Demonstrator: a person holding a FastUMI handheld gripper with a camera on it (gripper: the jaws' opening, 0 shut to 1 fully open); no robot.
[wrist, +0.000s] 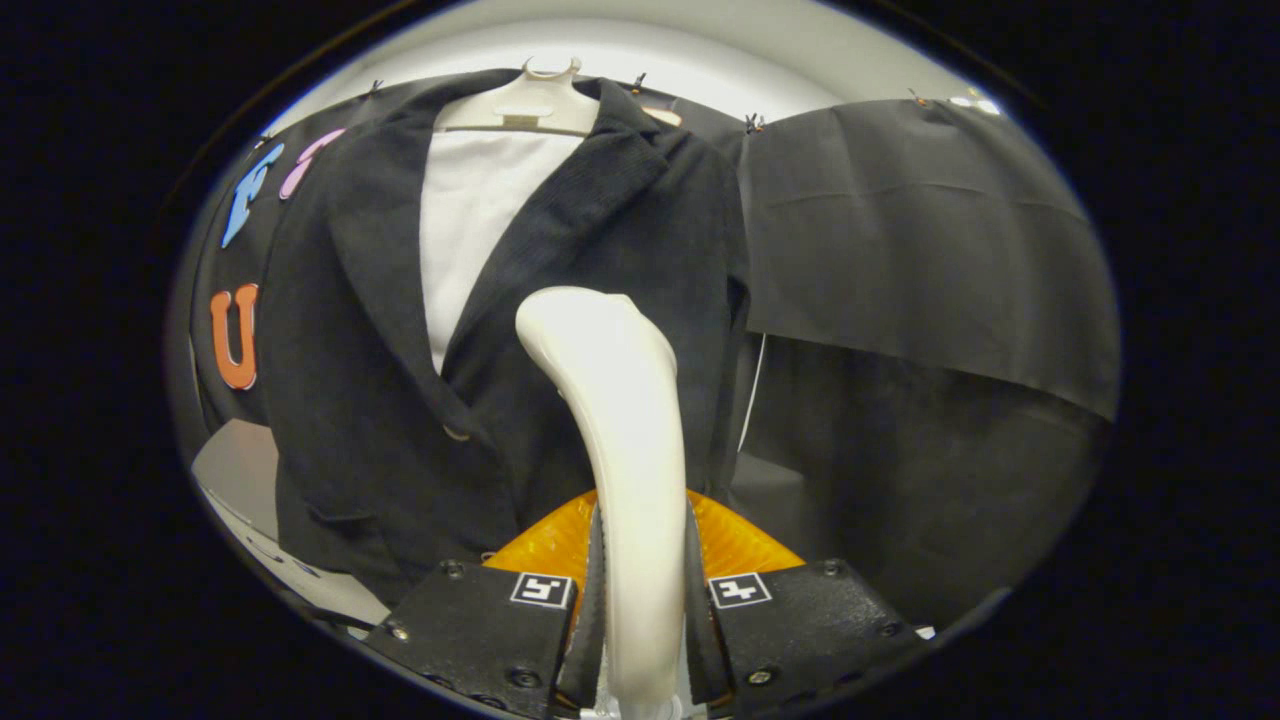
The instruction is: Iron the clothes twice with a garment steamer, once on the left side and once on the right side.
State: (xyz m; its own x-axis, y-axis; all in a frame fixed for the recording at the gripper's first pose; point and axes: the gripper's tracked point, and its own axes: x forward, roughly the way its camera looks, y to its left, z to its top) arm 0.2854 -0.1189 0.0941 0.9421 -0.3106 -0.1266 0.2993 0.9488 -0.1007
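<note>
We see the claw (640,600) at the bottom centre of the frame, its two fingers closed against the sides of the garment steamer (615,400), one on each side of the handle. The cream handle rises between the fingers and curves up to a rounded head in the middle of the frame. We see only the back of that head, so its steam face is hidden from us, and we cannot tell whether it touches the cloth. The foot of the handle is cut off below the fingers. An orange ribbed part (740,545) shows behind the fingers, mostly covered by them and by the handle.

Beyond the steamer hangs the black jacket (360,400), filling the centre and left of the frame, on a cream hanger (530,100) at the top centre, with a white garment (470,220) showing in the open collar. The steamer head stands in front of the jacket's panel on the right of the frame. The jacket's hem is hidden behind the claw. A small button (456,433) is hard to make out on the dark front.

At the lower left a pale bench (240,470) edge peeks out, mostly hidden by the jacket.
</note>
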